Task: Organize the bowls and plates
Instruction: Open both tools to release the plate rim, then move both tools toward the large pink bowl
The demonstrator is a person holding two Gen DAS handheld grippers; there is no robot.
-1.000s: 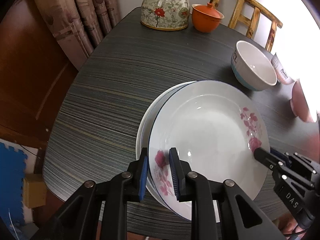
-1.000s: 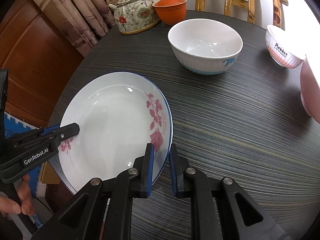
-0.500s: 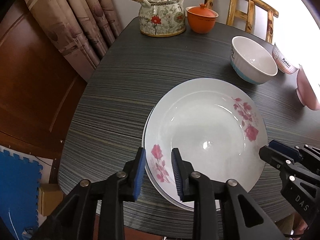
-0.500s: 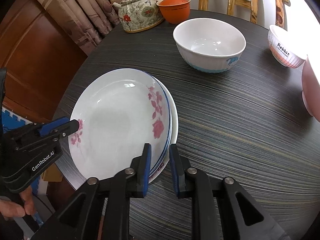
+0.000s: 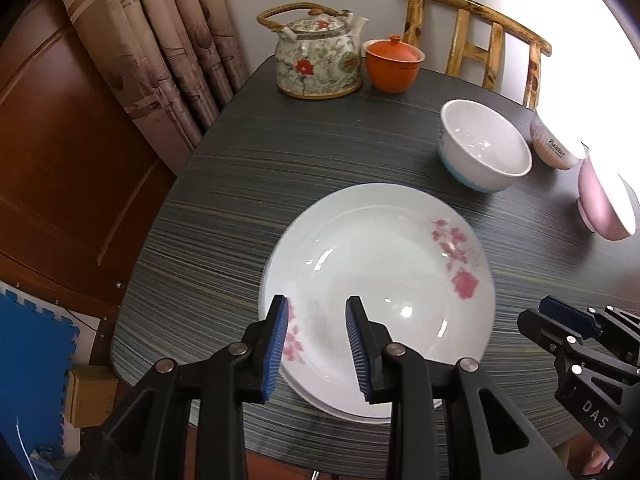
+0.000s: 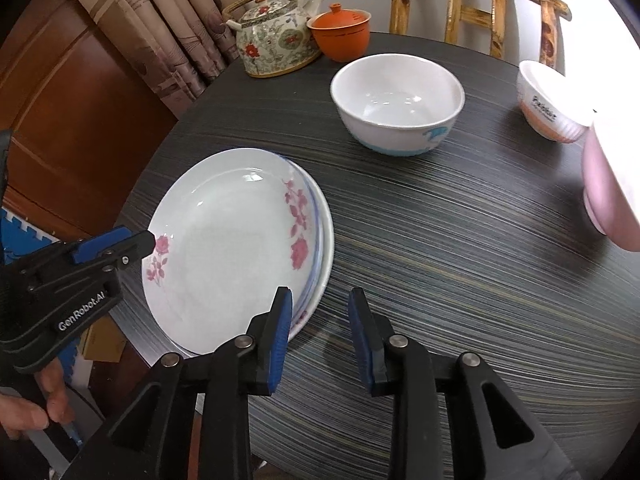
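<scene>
"GenRobot.AI" in white letters on the black side of the left claw (image 6: 316, 336), seen at the near left from the right wrist. "DAS" in pale letters on the black body of the right claw (image 5: 560, 320), near right. Dark script on the small pink-and-white bowl (image 6: 548, 104), far right on the tabletop, too blurred to read surely.

Two stacked plates (image 6: 240, 240), three bowls (image 6: 398, 100) (one pink), one teapot (image 6: 272, 36), one orange cup (image 6: 340, 36).
</scene>
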